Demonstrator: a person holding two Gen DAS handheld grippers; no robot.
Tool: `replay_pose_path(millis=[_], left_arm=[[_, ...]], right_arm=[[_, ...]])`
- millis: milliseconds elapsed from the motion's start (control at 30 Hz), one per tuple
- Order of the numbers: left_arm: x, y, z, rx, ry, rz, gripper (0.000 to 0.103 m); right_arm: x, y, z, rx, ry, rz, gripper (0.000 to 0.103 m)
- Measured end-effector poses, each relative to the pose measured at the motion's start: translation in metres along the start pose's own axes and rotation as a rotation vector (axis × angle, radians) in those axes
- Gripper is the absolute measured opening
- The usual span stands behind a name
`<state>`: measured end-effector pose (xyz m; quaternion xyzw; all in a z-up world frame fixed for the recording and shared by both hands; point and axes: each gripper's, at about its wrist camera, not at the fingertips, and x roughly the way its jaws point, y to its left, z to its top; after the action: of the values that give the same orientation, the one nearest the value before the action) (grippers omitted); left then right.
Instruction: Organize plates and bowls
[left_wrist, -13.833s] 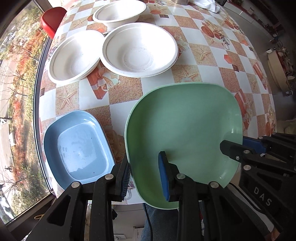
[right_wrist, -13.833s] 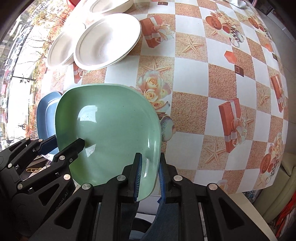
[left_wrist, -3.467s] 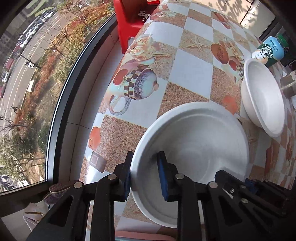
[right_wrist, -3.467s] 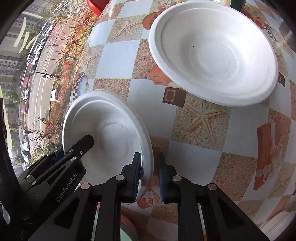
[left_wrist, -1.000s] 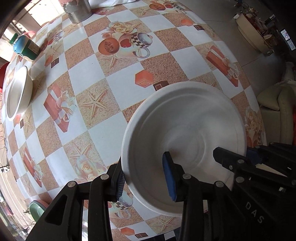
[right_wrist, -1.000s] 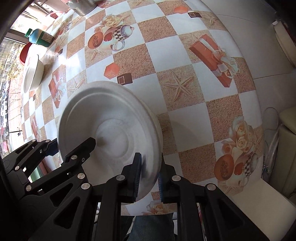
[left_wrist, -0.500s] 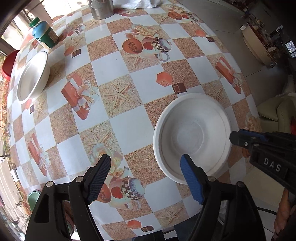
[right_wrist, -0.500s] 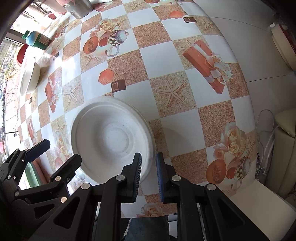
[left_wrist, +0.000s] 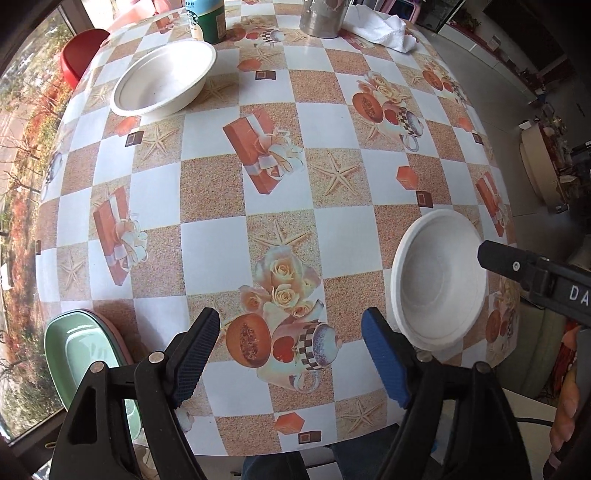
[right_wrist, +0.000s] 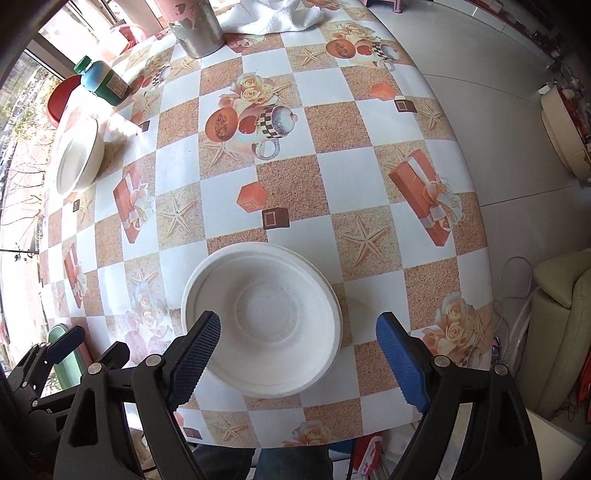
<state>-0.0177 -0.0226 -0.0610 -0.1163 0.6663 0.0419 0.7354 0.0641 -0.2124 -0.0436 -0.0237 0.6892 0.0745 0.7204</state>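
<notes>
Both grippers hang wide open and empty over the near edge of a patterned table (left_wrist: 343, 236). The right gripper (right_wrist: 299, 360) stands just short of a white bowl stack (right_wrist: 264, 319), whose near rim lies between its spread fingers; in the right wrist view a second rim line shows inside the first, so this looks like nested bowls. The left gripper (left_wrist: 291, 354) frames bare tablecloth, with that stack (left_wrist: 439, 284) off to its right and a green plate (left_wrist: 79, 354) on a pinkish one at the near left edge. A lone white bowl (left_wrist: 164, 77) sits upright at the far left, mouth up, well apart from both. Being round, it has no long axis. The left gripper seems nearer it, so the reach would run forward and left. Beyond it stand a green bottle (left_wrist: 207, 18) and a metal cup (left_wrist: 323, 16).
</notes>
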Motion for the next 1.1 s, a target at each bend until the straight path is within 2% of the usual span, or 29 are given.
replay_pose_path(millis=[233, 400, 1100], left_arm=[[-0.005, 0.022, -0.007, -0.052, -0.01, 0.0, 0.082], [-0.008, 0.034, -0.009, -0.085, -0.016, -0.003, 0.082], [-0.007, 0.041, -0.01, -0.1, -0.012, -0.012, 0.082]], right_arm=[[0.006, 0.051, 0.002, -0.106, 0.011, 0.039, 0.087], [0.009, 0.074, -0.001, -0.148, 0.029, 0.051, 0.087], [0.017, 0.096, 0.001, -0.178, 0.063, 0.045, 0.087]])
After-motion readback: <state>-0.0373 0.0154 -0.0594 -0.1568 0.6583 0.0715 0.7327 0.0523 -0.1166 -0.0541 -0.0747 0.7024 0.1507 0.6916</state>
